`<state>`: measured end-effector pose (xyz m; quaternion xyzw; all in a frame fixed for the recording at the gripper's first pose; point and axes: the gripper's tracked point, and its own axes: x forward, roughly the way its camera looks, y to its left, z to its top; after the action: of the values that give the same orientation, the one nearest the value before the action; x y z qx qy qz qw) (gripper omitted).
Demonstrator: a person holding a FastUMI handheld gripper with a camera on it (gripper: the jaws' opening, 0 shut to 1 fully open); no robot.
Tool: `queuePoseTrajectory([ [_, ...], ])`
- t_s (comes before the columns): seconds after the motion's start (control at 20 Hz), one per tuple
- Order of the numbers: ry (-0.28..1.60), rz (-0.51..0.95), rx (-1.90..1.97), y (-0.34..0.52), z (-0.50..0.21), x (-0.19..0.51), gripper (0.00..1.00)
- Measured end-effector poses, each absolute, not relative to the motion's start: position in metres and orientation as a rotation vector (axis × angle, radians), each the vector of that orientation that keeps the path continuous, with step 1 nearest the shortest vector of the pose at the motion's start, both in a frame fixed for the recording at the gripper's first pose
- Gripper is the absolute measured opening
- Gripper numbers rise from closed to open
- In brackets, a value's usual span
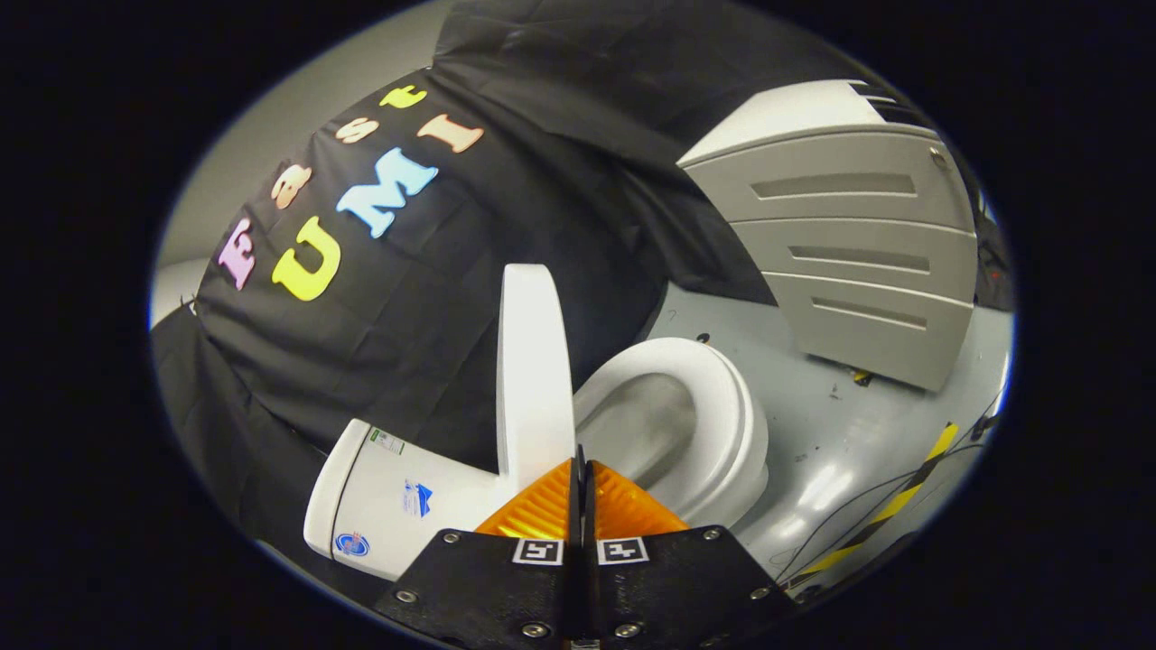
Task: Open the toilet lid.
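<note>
Toilet lid (533, 370) stands raised, close to upright, with its thin edge turned toward the camera and its hinge end down by the tank (388, 506). It rises just ahead of the fingers and a little to one side of them, with the black cloth wall behind it. Beside it the seat (722, 397) lies flat on the bowl, and the inside of the bowl (646, 433) is open to see. The whole view is tilted, so the toilet looks as if it leans.

The gripper (582, 474) has its two fingers pressed together, with only a thin dark line between them, and nothing is held there. The tips are very near the lower part of the lid, but I cannot tell if they touch it.

My judgement is that the lifting step is nearly finished or already done, because the lid is well clear of the seat. What remains is to be sure that the lid rests back and does not fall again. For this the next move needs a gentle push near the top edge, toward the tank, and then a slow retreat away from the lid.

A grey cabinet (858, 253) with drawers stands on the floor (840, 442) beyond the bowl, well apart from it.
</note>
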<state>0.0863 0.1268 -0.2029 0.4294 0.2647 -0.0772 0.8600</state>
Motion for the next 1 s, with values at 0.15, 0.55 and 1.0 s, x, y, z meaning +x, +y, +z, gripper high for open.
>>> queuePoseTrajectory([
  [0.15, 0.542, -0.155, 0.852, 0.134, -0.188, 0.088, 0.00],
  [0.55, 0.498, -0.122, 0.681, 0.160, -0.153, 0.093, 0.00],
  [1.0, 0.429, -0.047, 0.475, 0.209, -0.106, 0.097, 0.00],
])
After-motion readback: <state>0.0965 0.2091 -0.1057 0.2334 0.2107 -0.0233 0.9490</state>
